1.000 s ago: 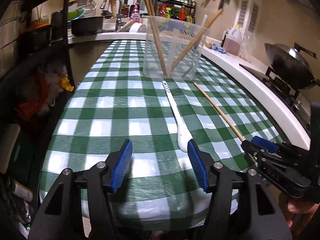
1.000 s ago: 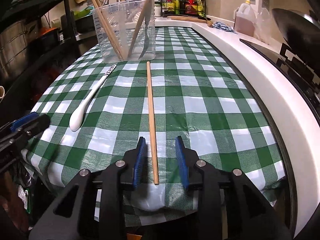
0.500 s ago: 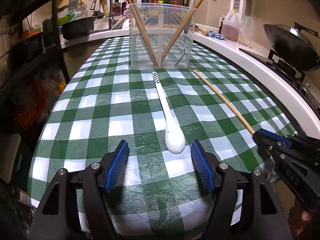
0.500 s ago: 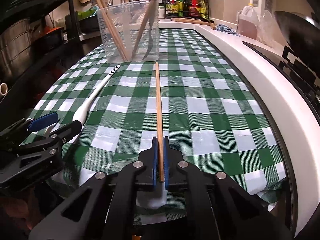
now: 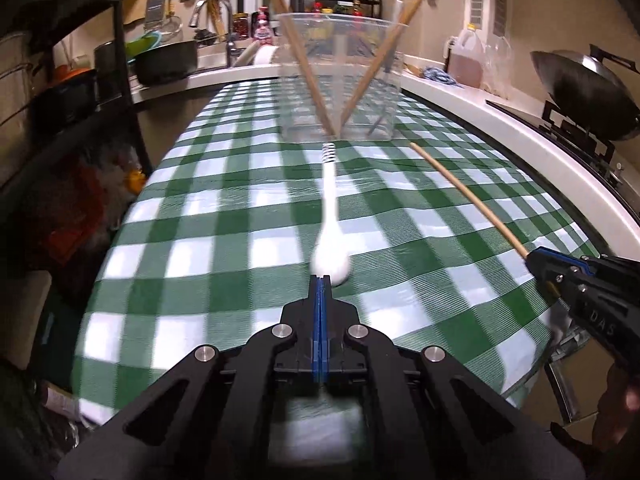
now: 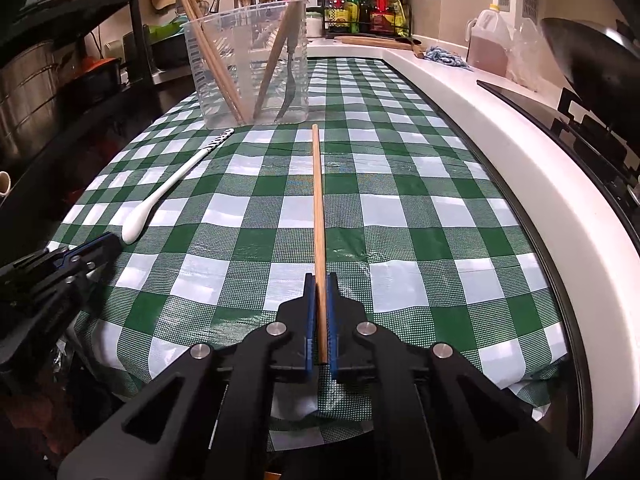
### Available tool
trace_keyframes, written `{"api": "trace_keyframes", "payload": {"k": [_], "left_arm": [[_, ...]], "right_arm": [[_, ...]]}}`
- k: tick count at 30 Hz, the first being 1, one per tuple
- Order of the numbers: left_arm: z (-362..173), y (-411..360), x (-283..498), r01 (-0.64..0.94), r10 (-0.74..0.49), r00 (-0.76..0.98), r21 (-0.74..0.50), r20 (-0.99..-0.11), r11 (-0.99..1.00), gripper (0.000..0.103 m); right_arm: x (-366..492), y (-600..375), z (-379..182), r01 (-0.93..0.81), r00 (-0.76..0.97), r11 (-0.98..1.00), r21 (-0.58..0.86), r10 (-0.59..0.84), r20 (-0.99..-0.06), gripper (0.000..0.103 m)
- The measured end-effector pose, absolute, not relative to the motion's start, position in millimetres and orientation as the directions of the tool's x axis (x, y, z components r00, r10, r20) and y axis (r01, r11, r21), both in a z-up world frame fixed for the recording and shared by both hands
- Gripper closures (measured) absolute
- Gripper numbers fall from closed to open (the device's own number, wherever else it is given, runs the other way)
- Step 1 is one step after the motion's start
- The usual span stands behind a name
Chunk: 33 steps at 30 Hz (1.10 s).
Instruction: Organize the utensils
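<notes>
- On the green checked tablecloth (image 6: 420,216) you've got two loose utensils left: a white spoon (image 5: 330,240) and a single wooden chopstick (image 6: 318,216).
- Your right gripper (image 6: 320,320) is clamped onto the near end of that chopstick, blue pads (image 6: 331,320) pressing it from both sides. The stick runs straight away from you toward the clear plastic container (image 6: 248,64).
- Your left gripper (image 5: 320,312) has its jaws fully together, pads touching with nothing between them. The spoon's bowl sits just past the tips, slightly to the right, lying on the cloth. That view is blurry, so I can't tell if the tips touch the bowl.
- The spoon's striped handle end points at the container and stops just short of its base.
- The container stands upright at the far end of the cloth, holding several chopsticks (image 6: 212,60) leaning both ways, plus a fork (image 6: 289,84) as seen from the right wrist.
- From the left wrist view, your right gripper (image 5: 536,258) shows at the right edge with the chopstick (image 5: 468,196) sticking out diagonally.
- A wok (image 5: 580,84) sits off to the right on the stove, well apart from the utensils.
</notes>
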State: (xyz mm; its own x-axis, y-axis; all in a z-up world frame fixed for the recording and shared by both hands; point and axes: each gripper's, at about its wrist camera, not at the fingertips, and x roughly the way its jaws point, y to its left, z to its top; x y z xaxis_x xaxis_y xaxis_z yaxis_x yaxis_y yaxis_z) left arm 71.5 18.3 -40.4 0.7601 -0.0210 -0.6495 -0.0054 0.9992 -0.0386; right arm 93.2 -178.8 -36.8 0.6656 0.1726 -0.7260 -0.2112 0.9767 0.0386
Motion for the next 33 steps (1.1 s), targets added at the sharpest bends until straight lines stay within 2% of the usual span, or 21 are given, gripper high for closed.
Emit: {"api": "trace_keyframes", "payload": {"k": [5,6,7,8,9,16,23,30,33], "left_arm": [[-42.1,31.9,66.1,-0.014,-0.034,0.775,-0.071,-0.631,0.997,0.1],[-41.3,31.3,67.9,-0.006,-0.045,0.778,-0.079,-0.627,0.997,0.088],[-39.8,28.7,70.8,0.004,-0.053,0.784,-0.081,-0.618,0.997,0.062],[-38.4,26.5,72.2,0.01,-0.056,0.791,-0.079,-0.609,0.997,0.053],[-36.6,22.5,75.3,0.021,-0.06,0.801,-0.073,-0.596,0.997,0.051],[-45.6,10.1,99.9,-0.011,-0.015,0.78,-0.037,-0.626,0.999,0.053],[-49.3,3.5,98.3,-0.012,0.004,0.811,-0.009,-0.586,1.0,0.057],[-48.6,-0.9,97.3,0.006,-0.011,0.813,-0.011,-0.582,1.0,0.079],[-47.9,-1.6,96.9,0.01,-0.013,0.811,-0.009,-0.585,1.0,0.081]], "right_arm": [[91.5,-179.0,-37.6,-0.205,0.676,0.978,0.037,0.169,-0.717,0.095],[91.5,-179.0,-37.7,-0.204,0.678,0.978,0.036,0.168,-0.715,0.095],[91.7,-178.6,-37.7,-0.204,0.679,0.978,0.034,0.167,-0.715,0.095],[91.9,-179.0,-37.6,-0.205,0.679,0.978,0.035,0.168,-0.714,0.095],[92.0,-179.4,-37.8,-0.206,0.68,0.978,0.036,0.17,-0.713,0.094],[90.6,-180.7,-38.4,-0.219,0.683,0.975,0.032,0.177,-0.708,0.094],[88.9,-179.3,-39.6,-0.217,0.699,0.976,0.024,0.172,-0.694,0.094],[88.8,-178.1,-39.9,-0.219,0.706,0.976,0.009,0.165,-0.689,0.096],[88.9,-177.1,-39.7,-0.227,0.706,0.974,-0.001,0.164,-0.689,0.098]]}}
